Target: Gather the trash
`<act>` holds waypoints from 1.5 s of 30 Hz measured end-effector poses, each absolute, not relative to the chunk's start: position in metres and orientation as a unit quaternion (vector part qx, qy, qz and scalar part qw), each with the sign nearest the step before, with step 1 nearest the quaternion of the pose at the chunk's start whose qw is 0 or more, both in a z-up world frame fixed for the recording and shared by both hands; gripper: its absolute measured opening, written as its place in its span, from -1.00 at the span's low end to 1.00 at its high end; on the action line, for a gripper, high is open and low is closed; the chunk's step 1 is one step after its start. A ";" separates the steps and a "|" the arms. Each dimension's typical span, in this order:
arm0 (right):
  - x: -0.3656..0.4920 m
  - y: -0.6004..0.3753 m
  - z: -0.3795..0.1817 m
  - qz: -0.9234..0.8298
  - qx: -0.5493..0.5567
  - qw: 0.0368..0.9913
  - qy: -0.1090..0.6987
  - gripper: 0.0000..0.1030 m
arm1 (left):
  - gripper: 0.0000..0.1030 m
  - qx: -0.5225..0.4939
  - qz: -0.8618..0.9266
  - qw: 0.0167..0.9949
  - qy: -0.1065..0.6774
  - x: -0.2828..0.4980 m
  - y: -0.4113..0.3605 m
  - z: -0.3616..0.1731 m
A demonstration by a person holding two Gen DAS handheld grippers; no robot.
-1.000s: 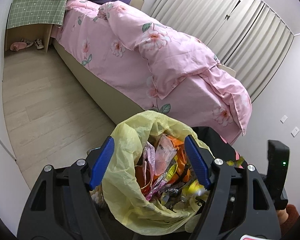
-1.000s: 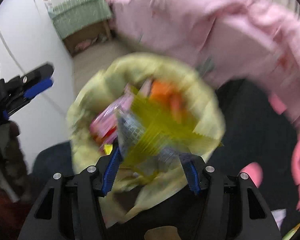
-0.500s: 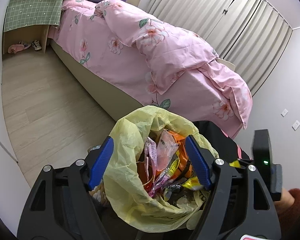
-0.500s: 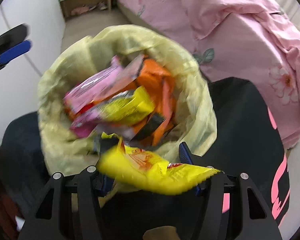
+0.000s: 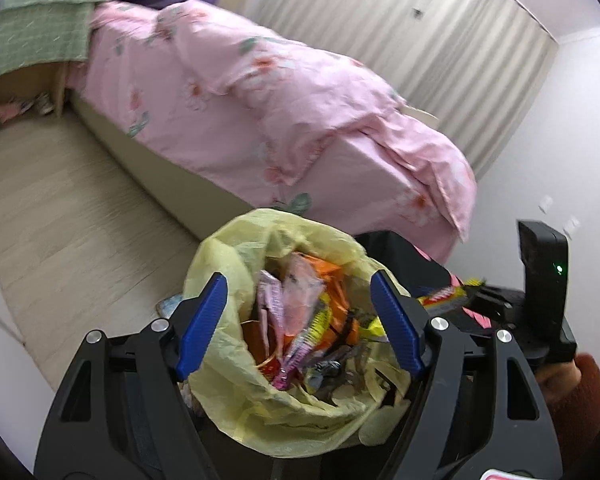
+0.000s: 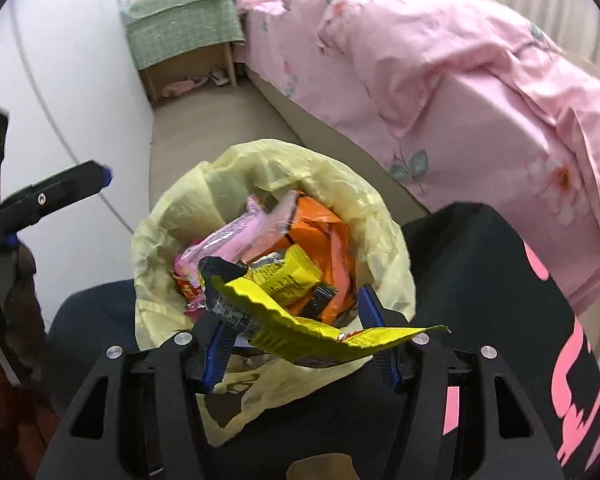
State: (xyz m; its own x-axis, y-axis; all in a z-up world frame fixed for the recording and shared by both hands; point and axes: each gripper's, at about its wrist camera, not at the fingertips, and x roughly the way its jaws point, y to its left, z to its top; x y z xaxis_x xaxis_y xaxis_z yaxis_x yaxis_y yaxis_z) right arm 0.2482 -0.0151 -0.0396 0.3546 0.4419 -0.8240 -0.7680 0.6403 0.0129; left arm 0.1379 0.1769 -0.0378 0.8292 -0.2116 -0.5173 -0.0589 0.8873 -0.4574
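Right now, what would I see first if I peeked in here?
First, the yellow trash bag in the middle, stuffed with bright orange, pink and yellow snack wrappers. A long yellow wrapper lies across the right tool just above the bag's near edge. Behind it all stretches a bed under a pink flowered quilt.

Both wrist cameras look steeply down from close above the pale yellow plastic trash bag point(image 5: 236, 376) point(image 6: 172, 240), the left from its left side, the right nearer; both share the pink floral bedspread point(image 5: 260, 112) point(image 6: 440, 60) behind.
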 end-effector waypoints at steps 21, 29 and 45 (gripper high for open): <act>0.271 -0.009 -0.062 0.391 -0.137 0.755 0.508 0.08 | 0.44 -0.177 -0.074 0.919 0.344 0.140 0.150 -0.071; 0.279 0.052 -0.112 0.349 -0.215 0.716 0.565 0.08 | 0.44 -0.242 -0.007 0.915 0.323 0.124 0.191 -0.078; 0.236 0.016 -0.097 0.358 -0.296 0.678 0.569 0.08 | 0.44 -0.253 -0.012 0.915 0.315 0.122 0.197 -0.075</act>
